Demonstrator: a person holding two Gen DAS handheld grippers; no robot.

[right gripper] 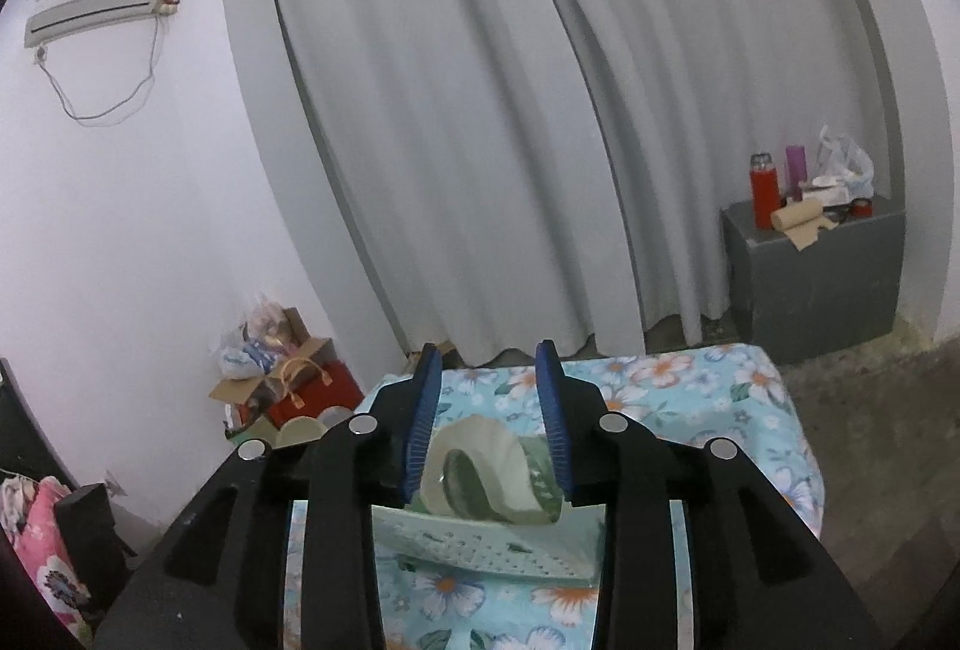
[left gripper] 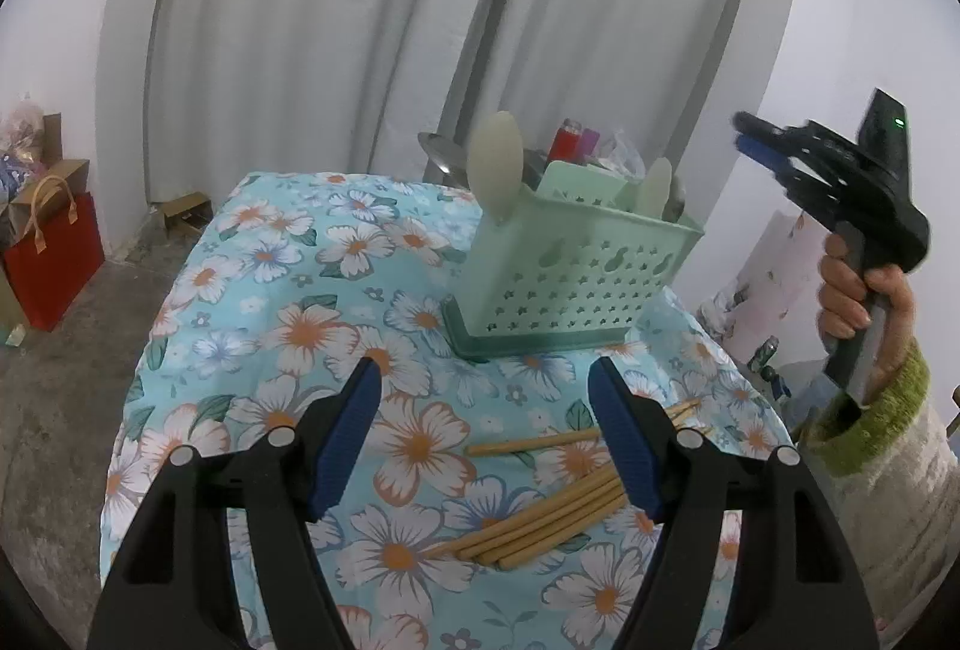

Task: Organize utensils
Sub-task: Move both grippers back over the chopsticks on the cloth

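A mint-green perforated utensil basket (left gripper: 576,278) stands on the table with pale spoons (left gripper: 495,170) and a metal spoon (left gripper: 441,149) sticking up out of it. Several bamboo chopsticks (left gripper: 540,524) lie on the cloth in front of it. My left gripper (left gripper: 485,371) hovers open just above them, with nothing between its fingers. My right gripper (left gripper: 744,134) is held in the air to the right of the basket. In the right wrist view the right gripper (right gripper: 487,350) stands open above the basket (right gripper: 480,542). A pale spoon (right gripper: 486,446) rests in the basket below its pads.
The table wears a blue floral cloth (left gripper: 270,290) and its edges fall away left and right. A red bag (left gripper: 54,254) and boxes sit on the floor at the left. A grey cabinet (right gripper: 816,278) with a red flask (right gripper: 765,191) stands by the curtain. A hand (left gripper: 864,290) grips the right gripper's handle.
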